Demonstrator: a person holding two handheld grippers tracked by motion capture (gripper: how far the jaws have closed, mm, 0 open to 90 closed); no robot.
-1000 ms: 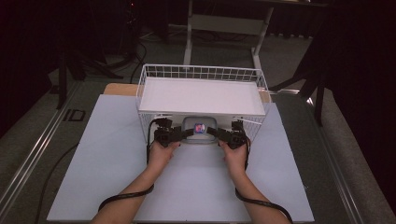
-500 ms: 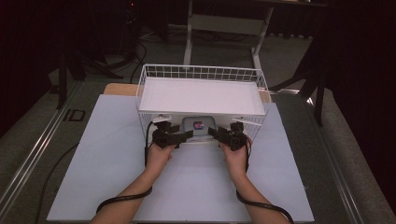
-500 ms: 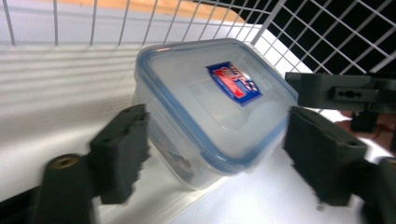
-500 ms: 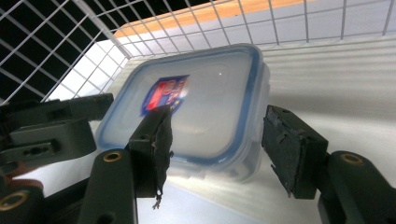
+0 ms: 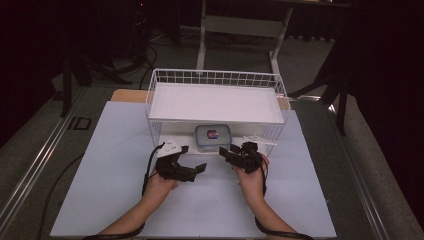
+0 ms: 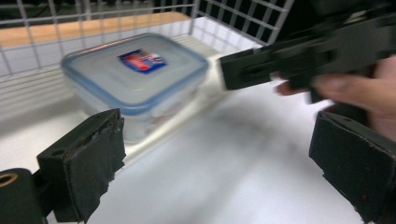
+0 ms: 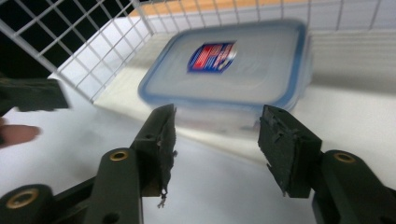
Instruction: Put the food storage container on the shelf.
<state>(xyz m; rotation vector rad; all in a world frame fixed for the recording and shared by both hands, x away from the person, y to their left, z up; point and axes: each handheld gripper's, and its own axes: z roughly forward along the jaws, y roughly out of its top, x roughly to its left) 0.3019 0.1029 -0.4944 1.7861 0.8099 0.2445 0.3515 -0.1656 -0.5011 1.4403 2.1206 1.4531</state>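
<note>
Nearest the person, the left gripper (image 5: 192, 170) and the right gripper (image 5: 234, 153) hover over the white table (image 5: 100, 200), each with fingers spread wide and empty. Beyond them a lidded plastic container (image 5: 213, 136) sits in the open lower level of the wire basket (image 5: 215, 77). It appears rigid, light and smooth-walled, likely slippery; grip across the short sides beneath the lid rim.

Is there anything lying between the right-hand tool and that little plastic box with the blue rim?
Nothing. In the right gripper view, bare white tabletop lies between the open right tool and the box.
</note>
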